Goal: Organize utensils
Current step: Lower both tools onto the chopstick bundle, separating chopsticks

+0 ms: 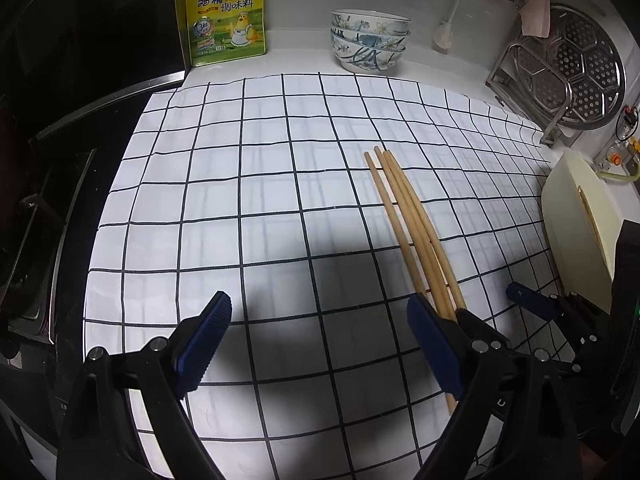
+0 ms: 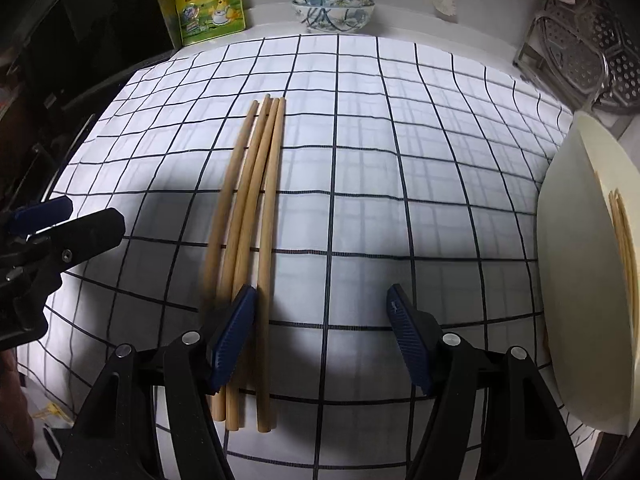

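Now the chopsticks (image 2: 256, 208) lie by the left finger of the right gripper (image 2: 322, 336), its jaws released

Surface: you have a white counter (image 1: 296, 58) under a white cloth with a dark grid (image 1: 248, 184).
On cloth: wooden chopsticks (image 2: 256, 200) bunched, lying flat.
On counter: stacked bowls (image 1: 370, 40), yellow seasoning pouch (image 1: 224, 16) at the back.

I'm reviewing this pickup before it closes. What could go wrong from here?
The right tool is open and straddles only one of the chopsticks; closing may leave the others behind or scatter them. Its left finger sits over the bundle and could roll the sticks. The cloth may bunch.
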`<state>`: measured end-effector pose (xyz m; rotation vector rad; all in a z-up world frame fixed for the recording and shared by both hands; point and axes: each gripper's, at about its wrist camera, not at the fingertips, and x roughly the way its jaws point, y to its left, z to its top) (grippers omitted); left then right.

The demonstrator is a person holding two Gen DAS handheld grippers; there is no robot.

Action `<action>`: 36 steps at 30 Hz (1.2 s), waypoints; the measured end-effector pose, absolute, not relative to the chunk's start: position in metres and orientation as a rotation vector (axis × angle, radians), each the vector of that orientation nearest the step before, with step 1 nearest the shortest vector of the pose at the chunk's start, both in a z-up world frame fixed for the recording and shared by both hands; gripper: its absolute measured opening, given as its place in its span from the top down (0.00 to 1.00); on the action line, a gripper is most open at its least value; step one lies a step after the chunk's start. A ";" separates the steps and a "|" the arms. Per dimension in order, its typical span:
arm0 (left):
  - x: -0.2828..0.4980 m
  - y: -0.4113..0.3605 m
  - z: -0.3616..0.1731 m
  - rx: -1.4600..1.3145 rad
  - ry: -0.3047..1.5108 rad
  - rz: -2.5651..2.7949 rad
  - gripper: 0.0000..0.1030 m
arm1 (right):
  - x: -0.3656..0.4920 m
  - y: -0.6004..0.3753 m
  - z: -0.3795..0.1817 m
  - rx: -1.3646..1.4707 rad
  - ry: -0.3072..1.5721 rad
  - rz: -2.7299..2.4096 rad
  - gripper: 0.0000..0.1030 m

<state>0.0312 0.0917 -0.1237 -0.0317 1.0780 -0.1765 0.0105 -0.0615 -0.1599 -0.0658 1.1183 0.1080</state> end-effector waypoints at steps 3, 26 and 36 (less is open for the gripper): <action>0.031 0.087 -0.126 -0.022 1.085 -0.180 0.15 | 0.011 -0.065 -0.160 -0.050 1.110 0.105 0.37; 0.043 0.046 -0.159 0.048 1.124 -0.166 0.15 | 0.010 -0.110 -0.155 0.025 1.064 0.057 0.37; 0.038 0.052 -0.159 0.096 1.095 -0.088 0.13 | 0.013 -0.107 -0.154 0.014 1.055 0.076 0.37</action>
